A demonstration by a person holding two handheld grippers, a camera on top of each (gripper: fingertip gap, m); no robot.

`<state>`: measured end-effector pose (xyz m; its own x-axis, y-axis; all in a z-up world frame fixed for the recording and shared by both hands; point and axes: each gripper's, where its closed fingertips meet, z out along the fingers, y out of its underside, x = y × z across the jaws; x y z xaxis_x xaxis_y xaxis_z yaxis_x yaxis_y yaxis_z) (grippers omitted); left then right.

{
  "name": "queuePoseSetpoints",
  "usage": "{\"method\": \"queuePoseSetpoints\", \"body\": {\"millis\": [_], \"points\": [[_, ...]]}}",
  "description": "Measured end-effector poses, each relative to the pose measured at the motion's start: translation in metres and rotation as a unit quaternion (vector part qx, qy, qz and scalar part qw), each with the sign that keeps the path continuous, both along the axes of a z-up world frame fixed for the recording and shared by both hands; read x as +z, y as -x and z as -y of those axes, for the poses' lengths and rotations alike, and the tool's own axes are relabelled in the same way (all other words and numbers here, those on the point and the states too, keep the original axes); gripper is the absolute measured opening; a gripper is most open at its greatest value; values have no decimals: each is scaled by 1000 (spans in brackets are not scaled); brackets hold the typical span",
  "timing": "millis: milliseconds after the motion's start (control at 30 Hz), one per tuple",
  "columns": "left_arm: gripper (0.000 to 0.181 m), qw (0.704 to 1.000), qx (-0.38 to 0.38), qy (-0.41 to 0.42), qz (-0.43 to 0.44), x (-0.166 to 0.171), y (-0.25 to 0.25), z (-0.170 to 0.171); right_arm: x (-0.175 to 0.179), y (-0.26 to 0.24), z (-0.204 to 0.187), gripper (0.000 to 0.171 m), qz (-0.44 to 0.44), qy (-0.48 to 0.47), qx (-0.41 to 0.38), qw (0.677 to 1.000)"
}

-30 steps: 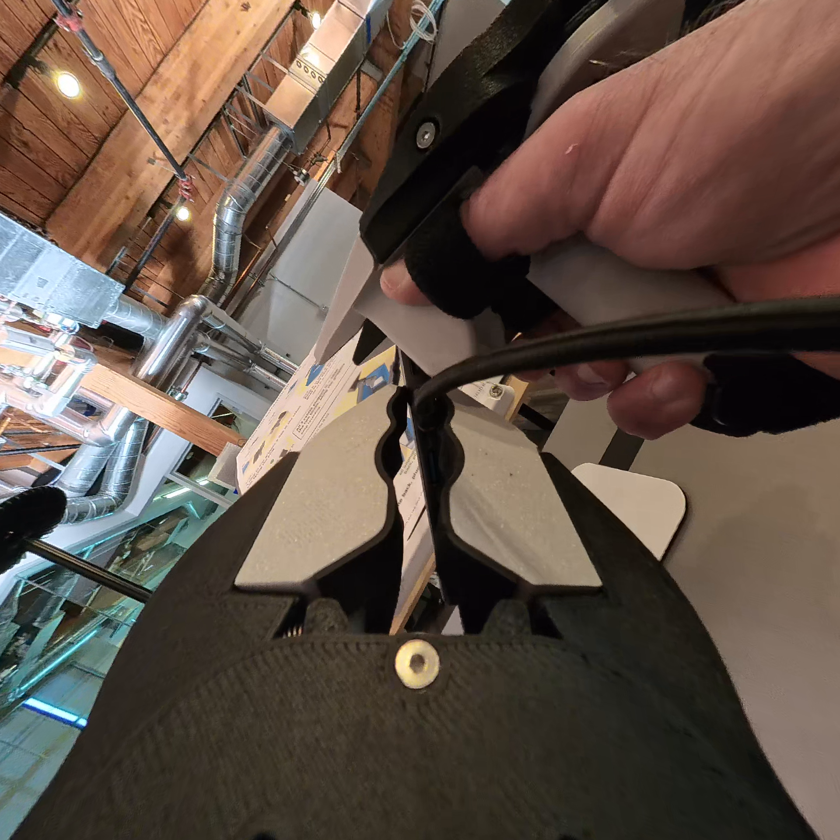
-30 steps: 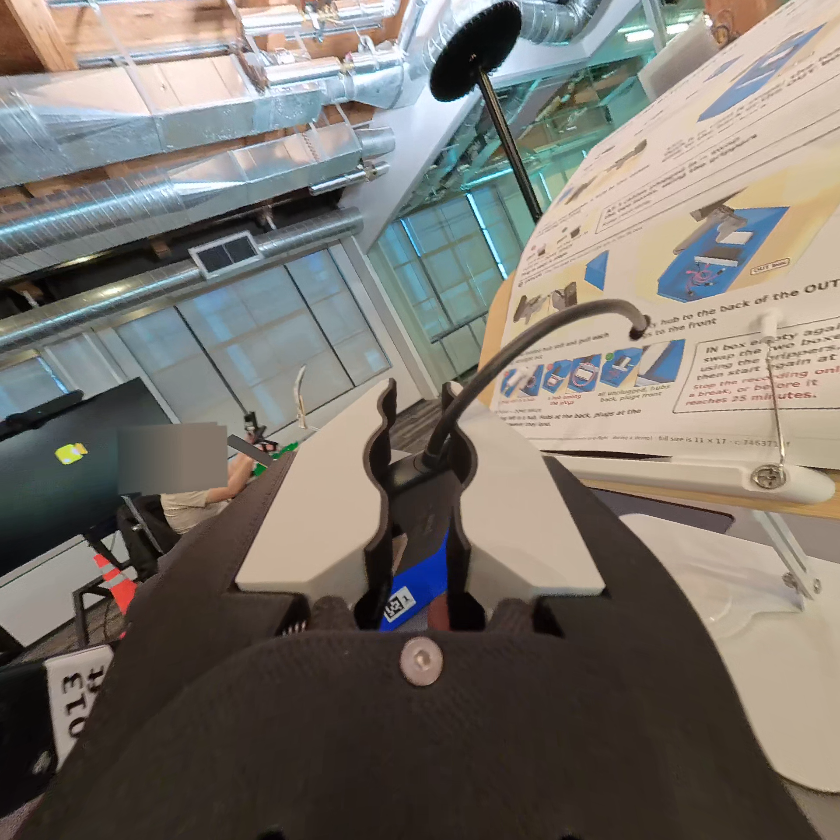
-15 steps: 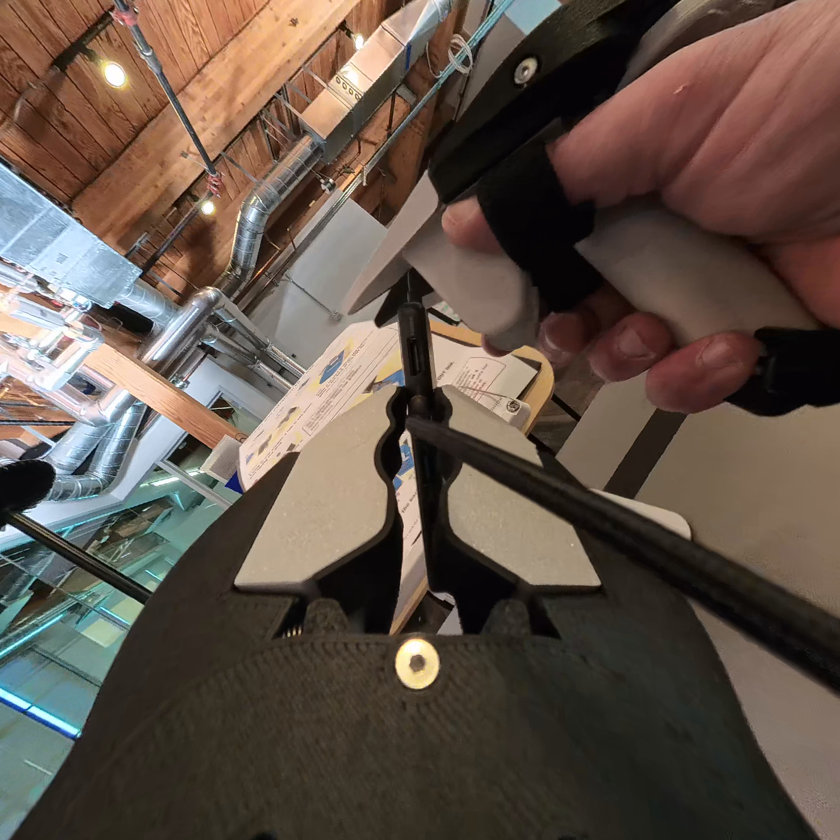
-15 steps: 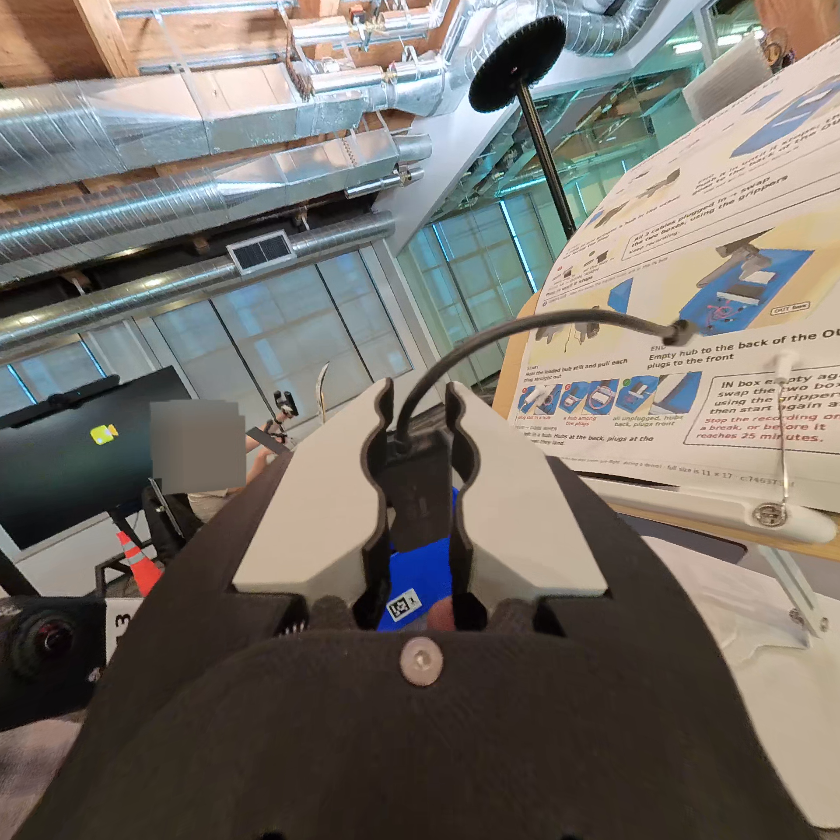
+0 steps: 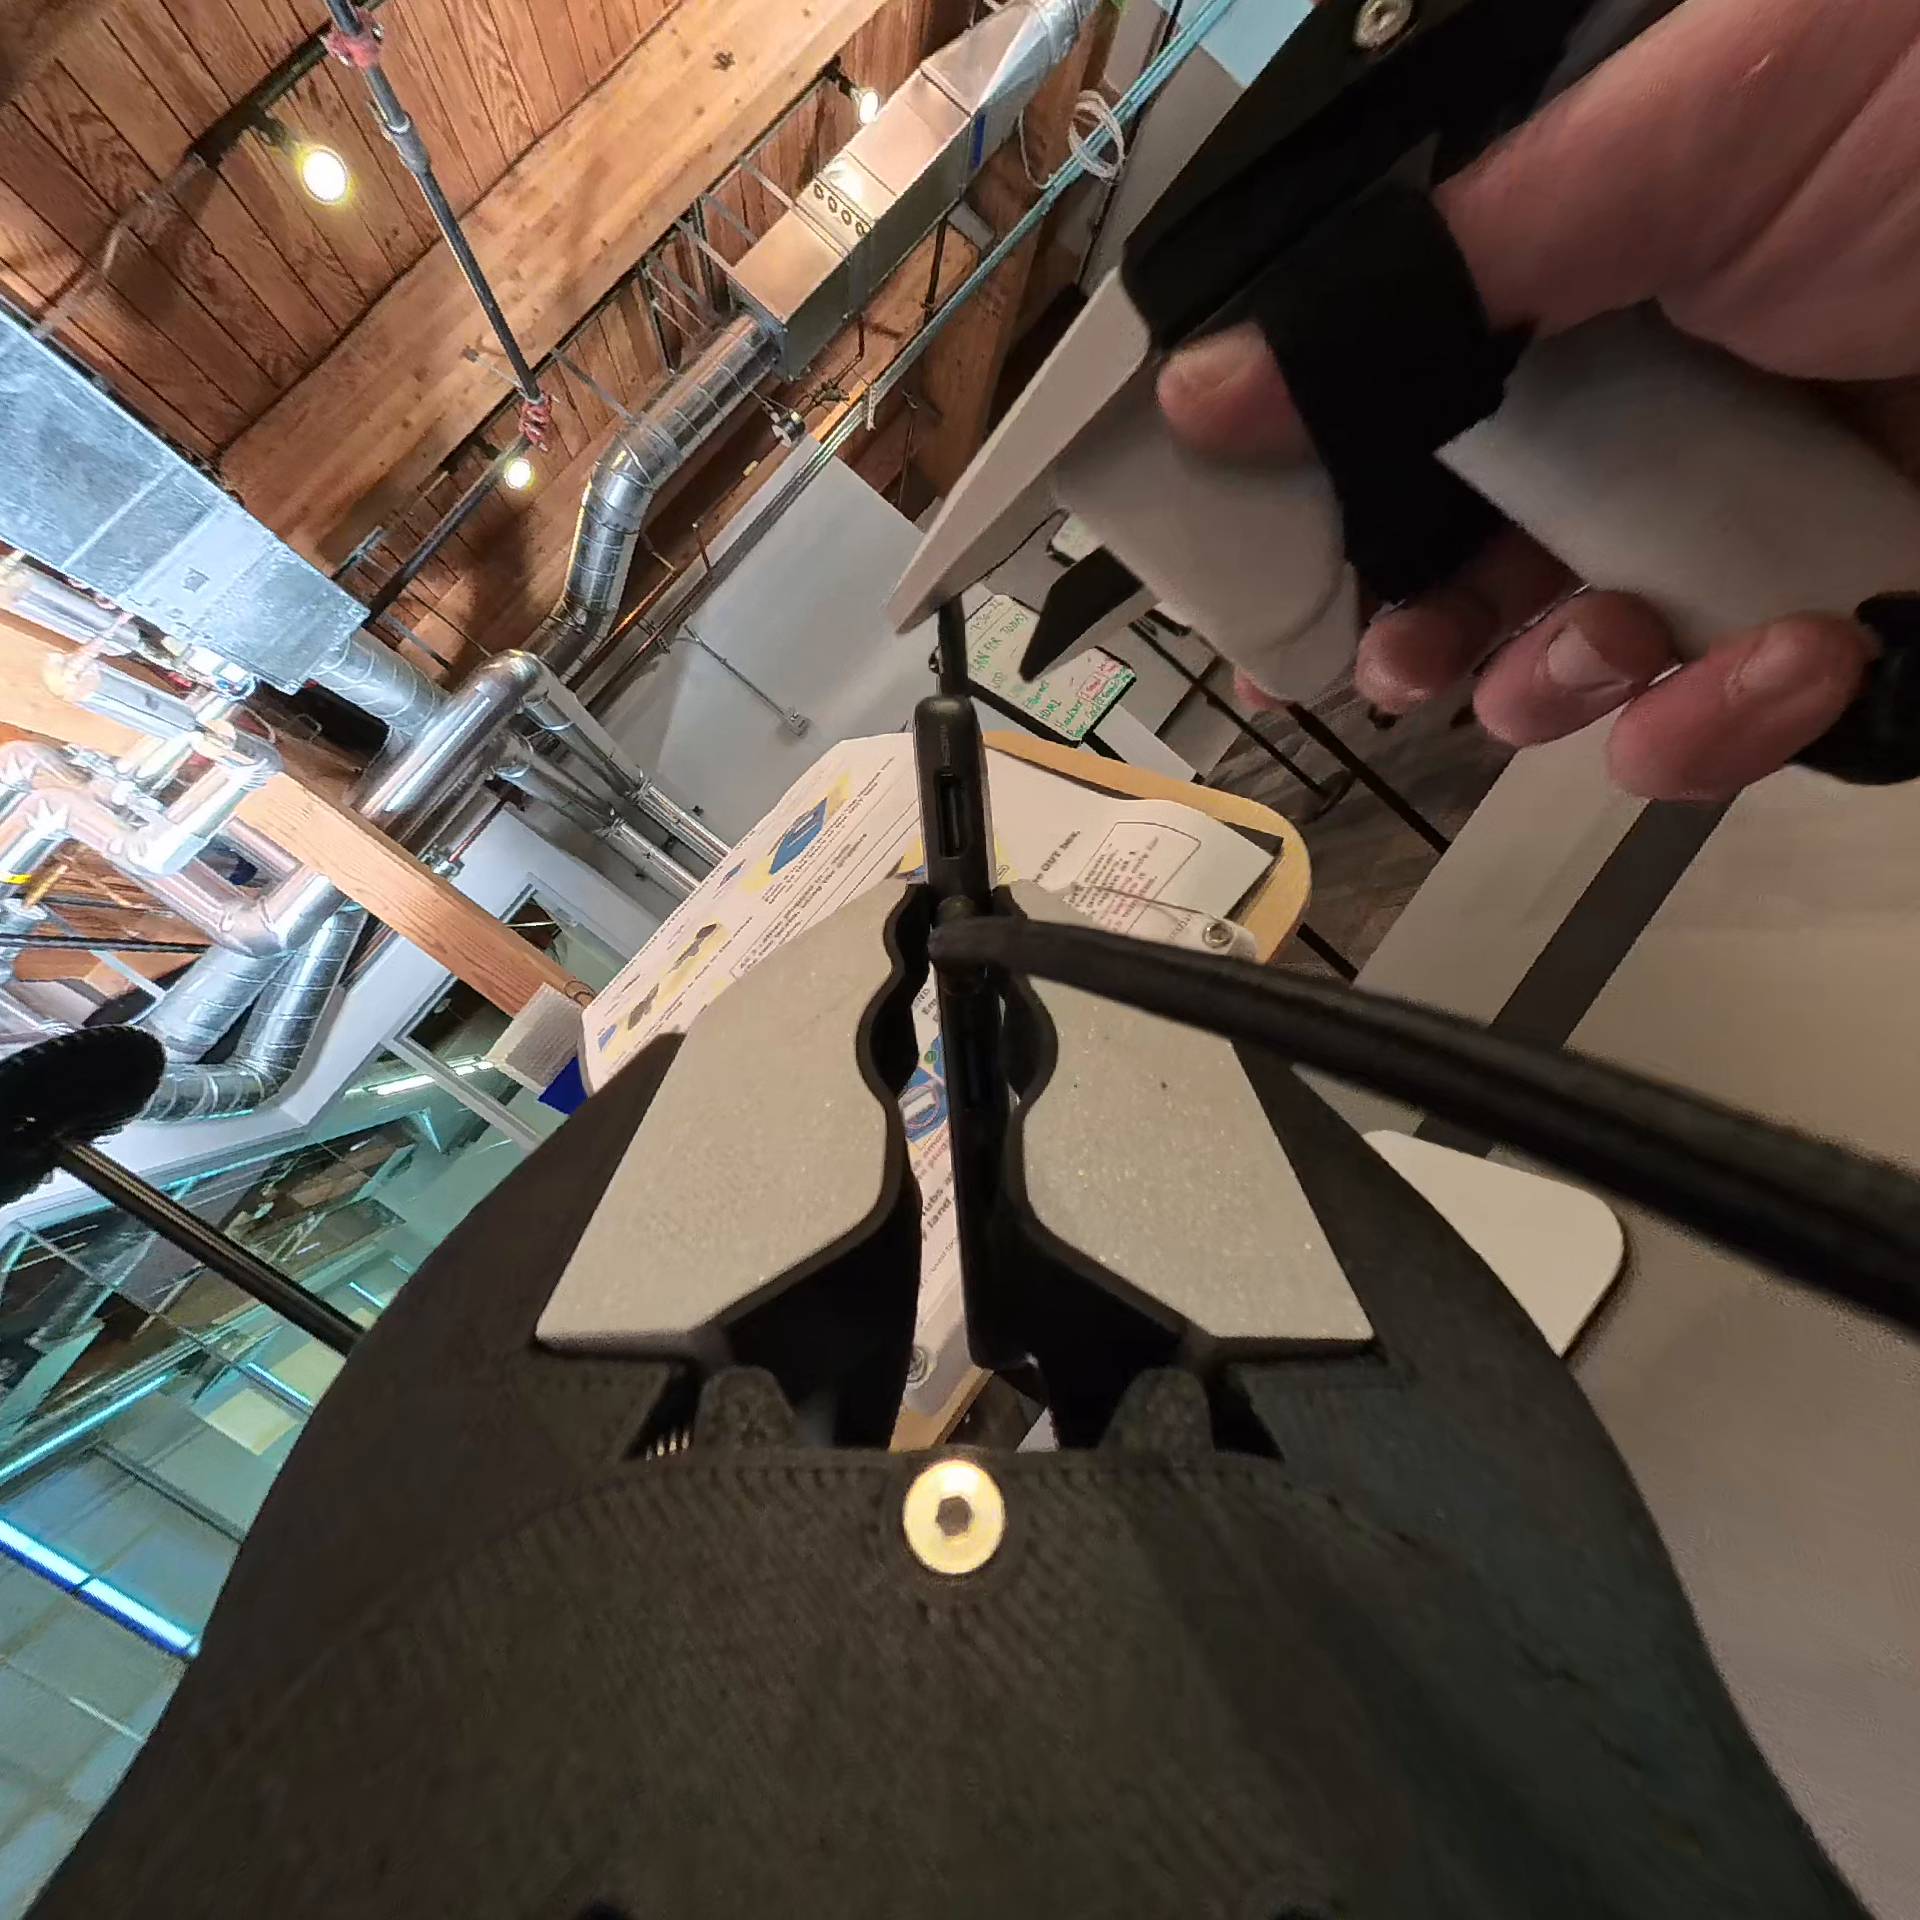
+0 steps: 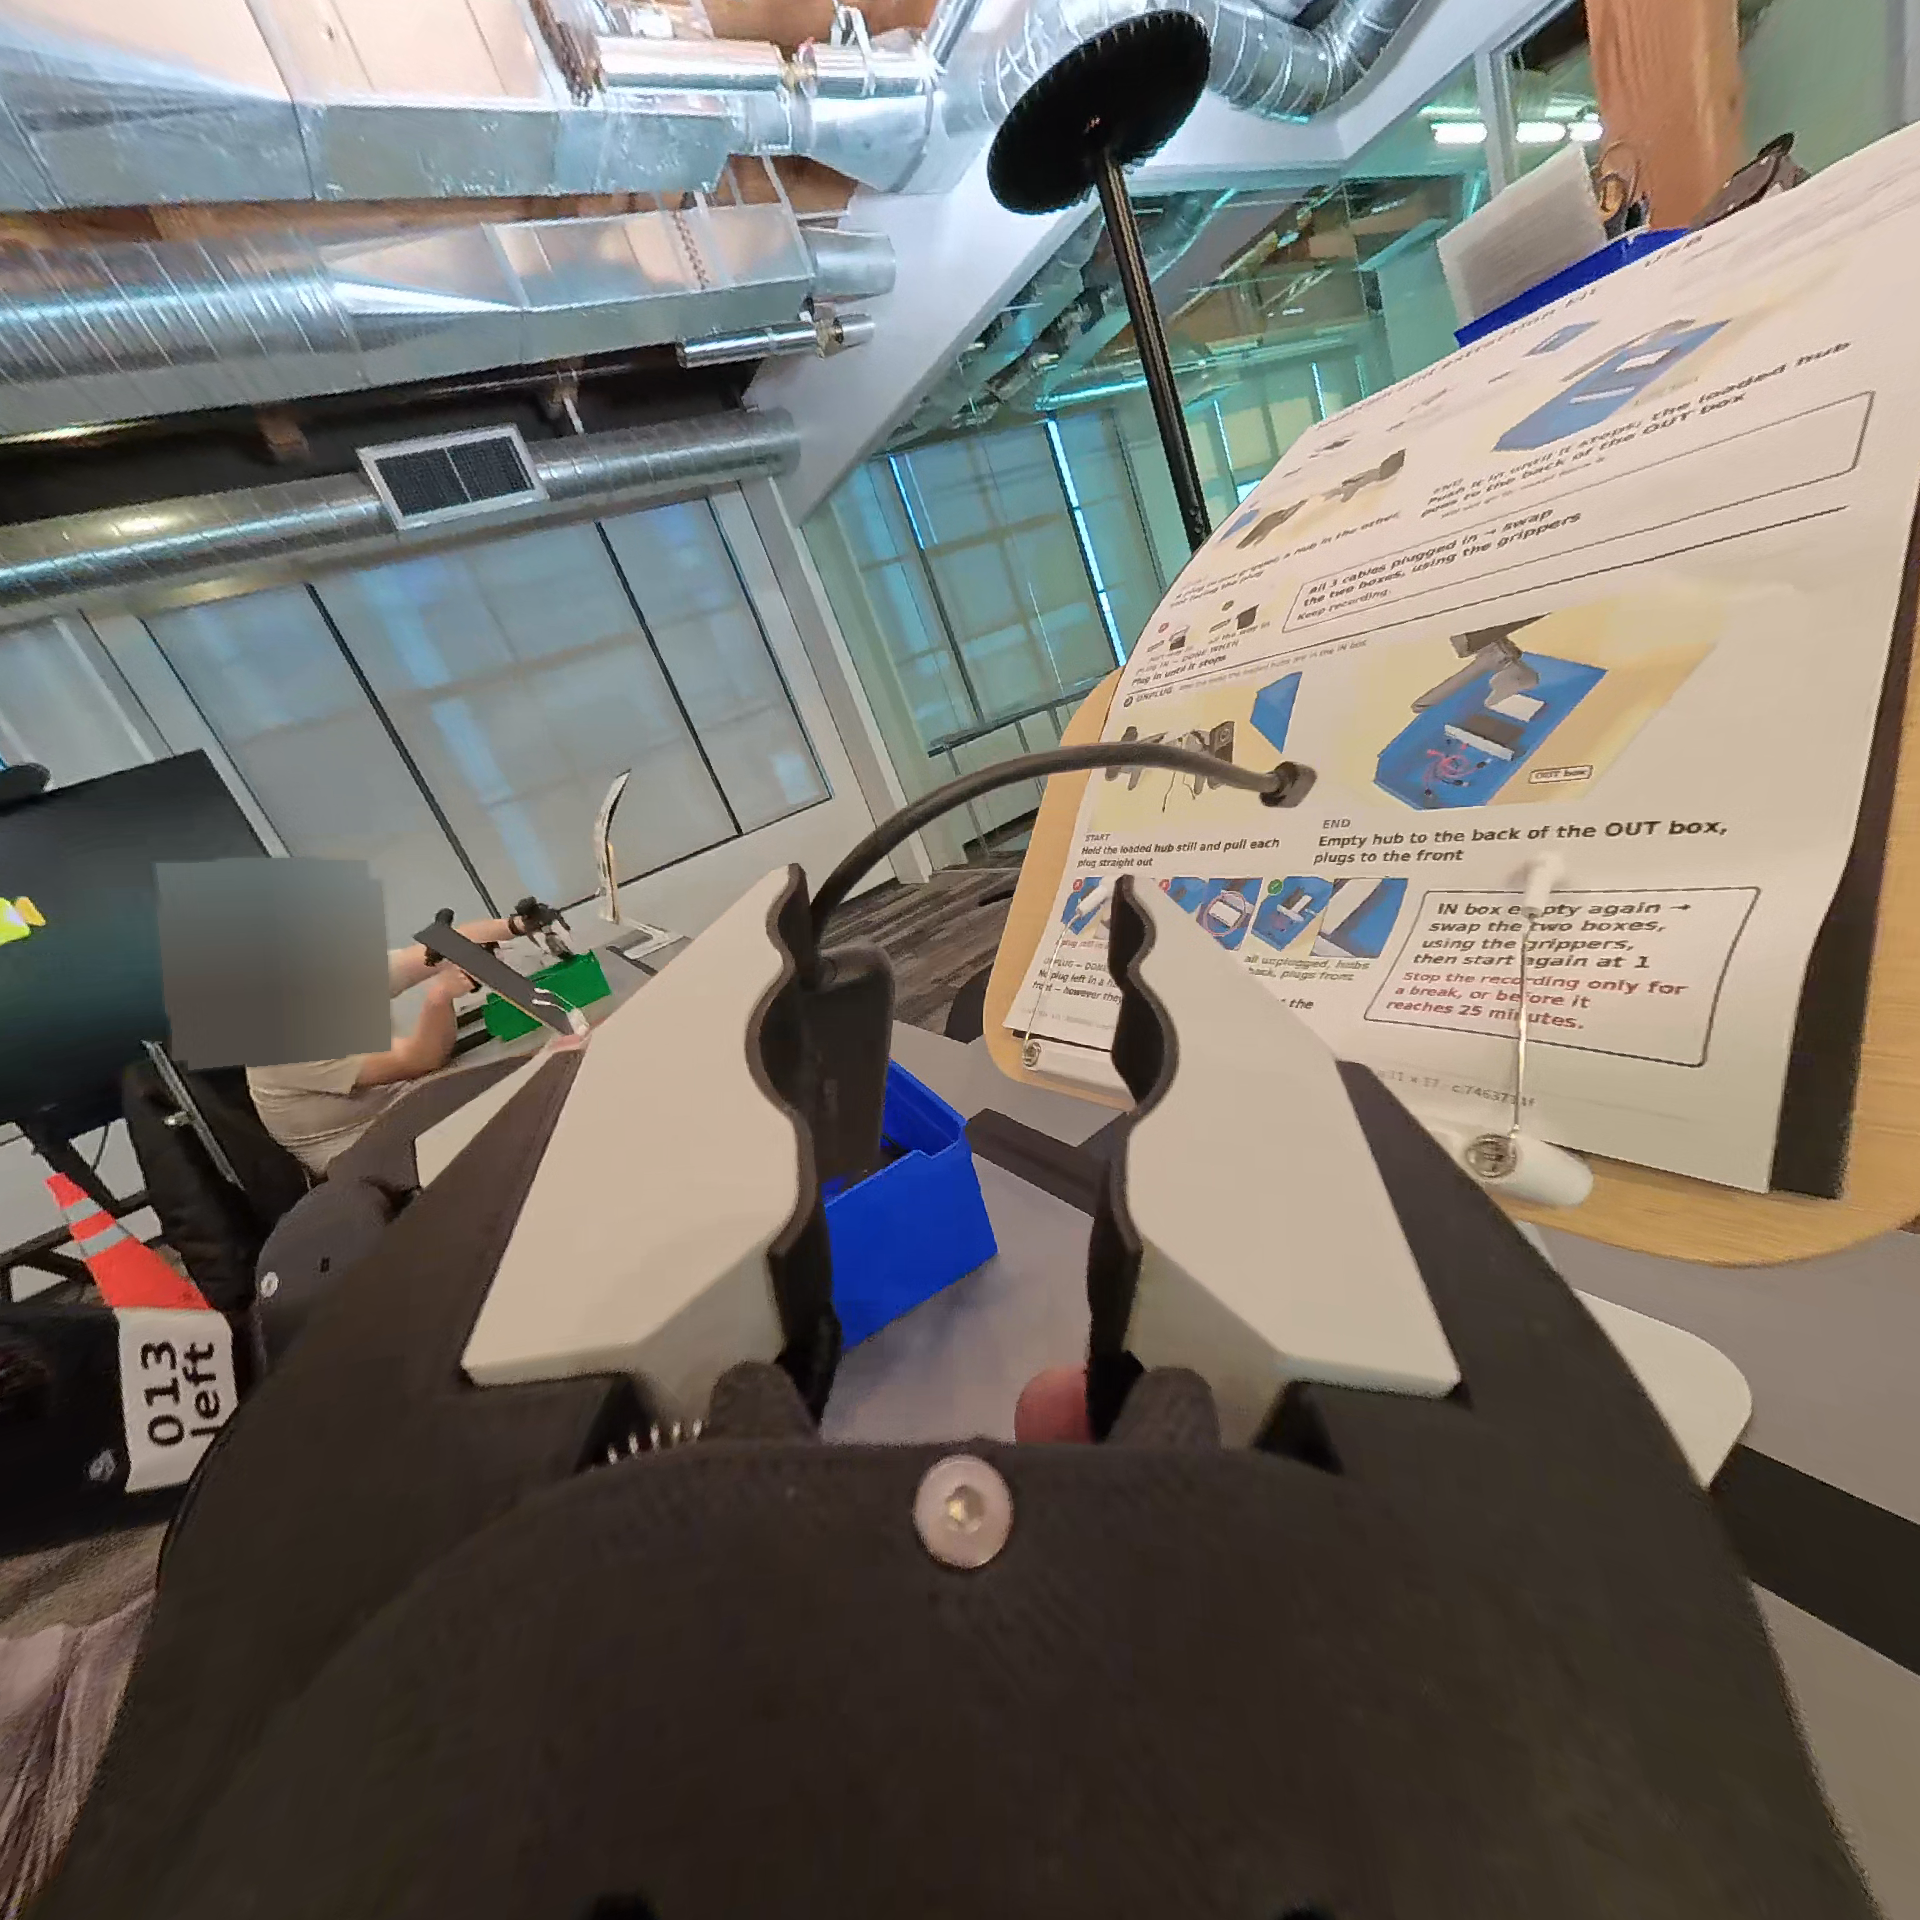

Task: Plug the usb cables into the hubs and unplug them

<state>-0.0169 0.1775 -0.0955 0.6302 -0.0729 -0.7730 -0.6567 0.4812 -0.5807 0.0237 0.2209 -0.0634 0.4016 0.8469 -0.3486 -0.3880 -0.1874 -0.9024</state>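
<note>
left gripper (image 5: 961, 997) clamped on our slim black USB hub (image 5: 956, 821), edge-on, well above the grey worktop (image 5: 1766, 1039) | right gripper (image 6: 951, 935) spread wide, black plug (image 6: 847, 1049) just leaning on one finger | risk: nothing's pinching it, so it could drop toward the blue plastic box (image 6: 904, 1226)

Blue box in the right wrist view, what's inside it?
Only a dark sliver shows past the rim of the blue box. The black hub and one finger of the open right tongs cover the rest of its opening, so its contents cannot be told.
</note>
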Motion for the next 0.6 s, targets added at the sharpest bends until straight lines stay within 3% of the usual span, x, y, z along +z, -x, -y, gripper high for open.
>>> {"method": "queuePoseSetpoints", "body": {"millis": [333, 500, 600], "points": [[11, 1000, 7, -10, 2, 5, 4, 0, -17, -6, -4, 61, 89, 1, -11, 996], [12, 1000, 2, -14, 6, 7, 1, 2, -20, 9, 1, 59, 57, 10, 33, 998], [12, 1000, -2, -6, 16, 8, 3, 1, -17, 17, 14, 61, 12, 15, 106, 994]]}}
